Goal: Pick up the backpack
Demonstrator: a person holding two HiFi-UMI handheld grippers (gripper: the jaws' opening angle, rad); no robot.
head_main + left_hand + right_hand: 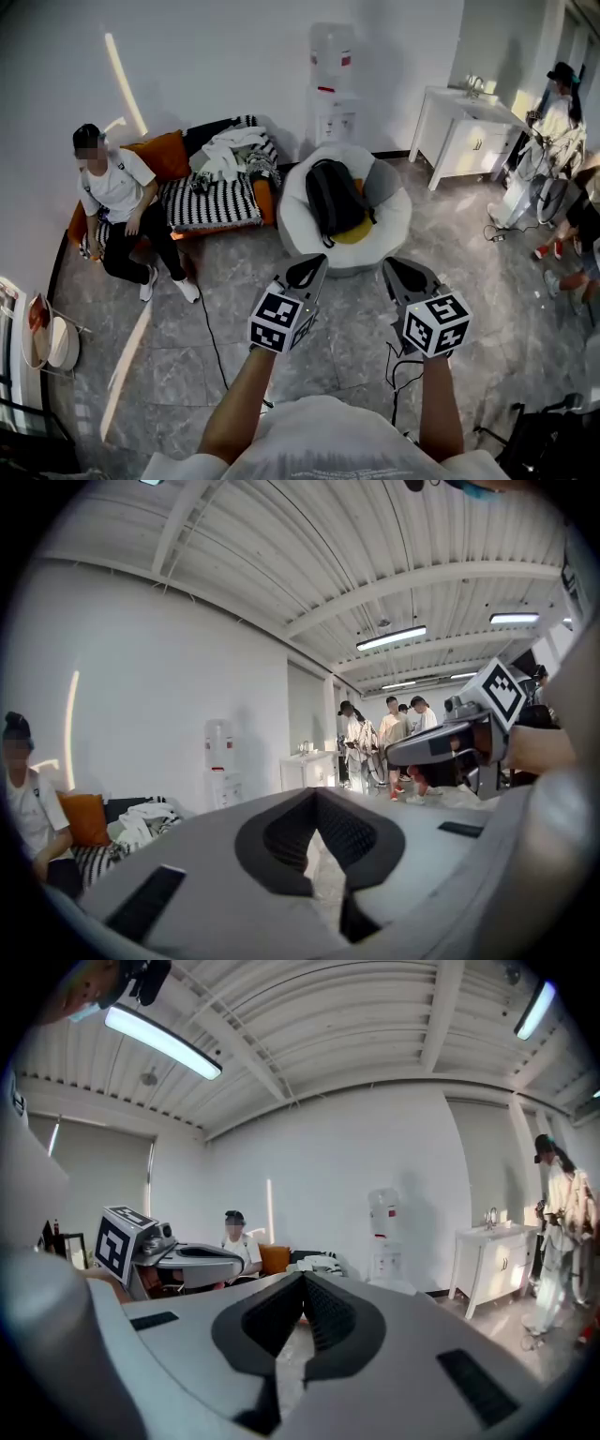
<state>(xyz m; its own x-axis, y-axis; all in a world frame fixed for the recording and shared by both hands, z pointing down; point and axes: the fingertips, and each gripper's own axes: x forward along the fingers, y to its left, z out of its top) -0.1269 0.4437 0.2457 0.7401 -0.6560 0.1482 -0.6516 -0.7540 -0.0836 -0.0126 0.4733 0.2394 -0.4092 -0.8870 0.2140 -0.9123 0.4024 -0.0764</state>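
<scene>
Well ahead of both tools, the black backpack [333, 199] stands upright in a white beanbag chair [394, 230]. It leans into the seat, and a yellow cushion [356, 232] is mostly covered beneath it. Its straps merge into the dark fabric and are hard to separate. The left gripper [312, 265] and the right gripper [401, 272] hover side by side over the grey marble floor [187, 347], aimed at the chair but clear of it. Each one is clenched, the pads meeting at the tip with nothing caught between them. In the left gripper view and the right gripper view, the tool's own grey body fills the lower half and blocks the chair and backpack. Above it only the wall, the ribbed ceiling and the water dispenser [334, 84] show. The wearer's forearms are cut off at the bottom of the head view. A seated person [117, 202] occupies the striped sofa [211, 202], which is piled with clothes. At the right edge, other people are cropped to legs and red shoes, and a dark object in the bottom right corner is too cut off to identify.
</scene>
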